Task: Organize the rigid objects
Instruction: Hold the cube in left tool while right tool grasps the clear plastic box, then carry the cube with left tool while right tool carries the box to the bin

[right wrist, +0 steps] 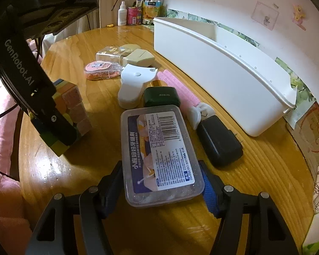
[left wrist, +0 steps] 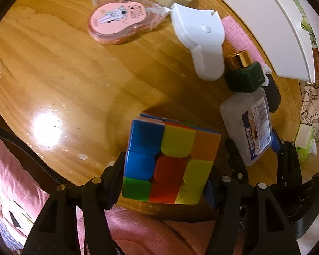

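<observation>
My left gripper [left wrist: 163, 182] is shut on a multicoloured puzzle cube [left wrist: 170, 161], held just above the wooden table near its front edge. The cube also shows in the right wrist view [right wrist: 72, 110], with the left gripper's finger across its near side. My right gripper [right wrist: 161, 182] is shut on a clear plastic box with a printed label [right wrist: 159, 155], its jaws pressing the box's near end. The same box shows in the left wrist view [left wrist: 248, 125].
A long white bin [right wrist: 223, 74] stands at the table's back right. Between it and the grippers lie a black case [right wrist: 219, 144], a dark green case [right wrist: 161, 96], a pink roller [right wrist: 180, 87], a white holder [right wrist: 134, 85], a pink tape dispenser [right wrist: 100, 70] and a beige box [right wrist: 138, 58].
</observation>
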### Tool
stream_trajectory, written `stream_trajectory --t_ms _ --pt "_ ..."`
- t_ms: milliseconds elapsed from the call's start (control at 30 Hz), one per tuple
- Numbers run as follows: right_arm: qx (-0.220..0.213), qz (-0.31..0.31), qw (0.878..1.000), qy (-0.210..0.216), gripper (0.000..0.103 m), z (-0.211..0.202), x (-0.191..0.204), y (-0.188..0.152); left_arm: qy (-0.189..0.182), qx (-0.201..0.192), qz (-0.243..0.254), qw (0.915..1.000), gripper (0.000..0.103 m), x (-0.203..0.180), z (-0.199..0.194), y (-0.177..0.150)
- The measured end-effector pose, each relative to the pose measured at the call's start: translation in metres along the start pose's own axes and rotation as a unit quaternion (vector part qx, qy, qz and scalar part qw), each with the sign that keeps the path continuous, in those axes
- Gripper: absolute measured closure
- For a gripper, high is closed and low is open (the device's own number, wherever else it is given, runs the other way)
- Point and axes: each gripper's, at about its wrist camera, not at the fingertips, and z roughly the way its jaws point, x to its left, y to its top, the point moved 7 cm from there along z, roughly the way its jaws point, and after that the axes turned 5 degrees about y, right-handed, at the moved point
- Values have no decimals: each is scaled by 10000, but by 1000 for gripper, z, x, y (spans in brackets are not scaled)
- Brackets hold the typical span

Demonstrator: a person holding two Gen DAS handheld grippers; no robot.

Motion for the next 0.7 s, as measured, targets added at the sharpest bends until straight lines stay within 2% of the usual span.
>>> stream_trajectory --t_ms 233,433,700 --pt "249 250 9994 28 37 -7 21 -7 170 132 376 9991 38 12 -5 2" --pt "432 795 9959 39 37 -15 31 -6 296 276 879 9953 38 19 -19 6" --pt "561 1574 9858 -169 37 -25 34 9 537 380 1705 9832 38 38 -44 18"
